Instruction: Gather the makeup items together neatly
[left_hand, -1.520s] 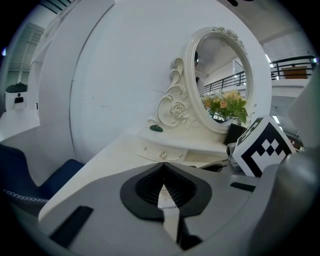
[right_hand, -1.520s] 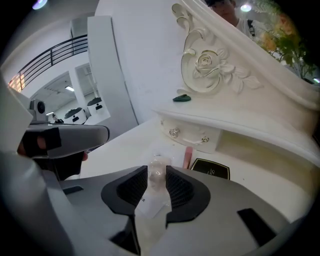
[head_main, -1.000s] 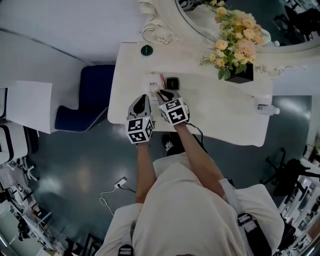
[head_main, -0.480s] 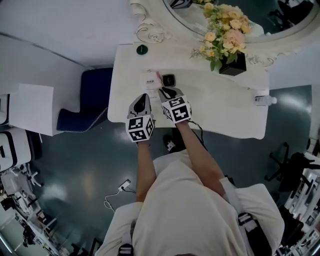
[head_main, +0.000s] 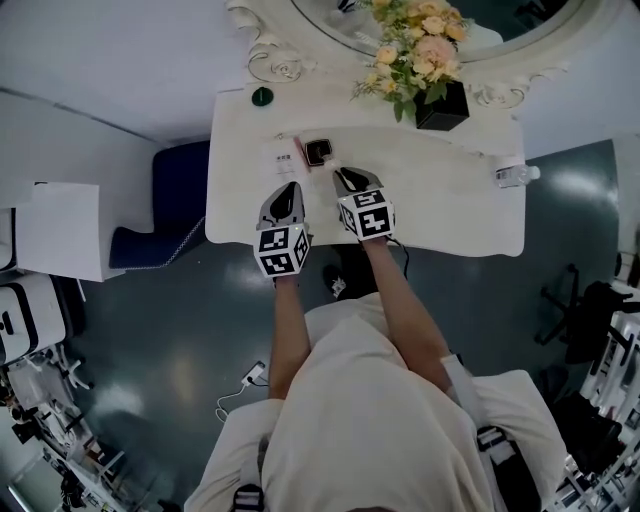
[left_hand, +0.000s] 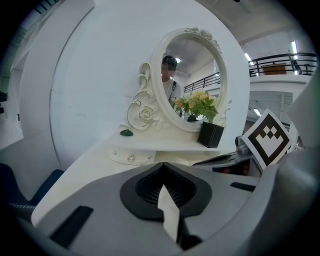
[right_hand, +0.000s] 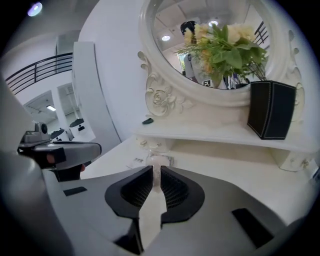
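Left claw (left_hand: 161, 165) is clenched shut on nothing, as its own view shows. The right claw (right_hand: 156, 170) stands a slit apart, grasping nothing. Only the head view shows the makeup items (head_main: 300, 153) grouped just ahead of both claws on the surface (head_main: 450, 200). Both claws are near its front edge, and bare room runs rightward to the bottle (head_main: 510, 174).

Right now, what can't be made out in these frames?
- White packet and pink item, head view: too small to identify.
- Pale item, right gripper view: blurred, its lower part hidden behind the right gripper.
- Small green object, head view: too small to name.
- Mirror, head view: cut off by the top edge.
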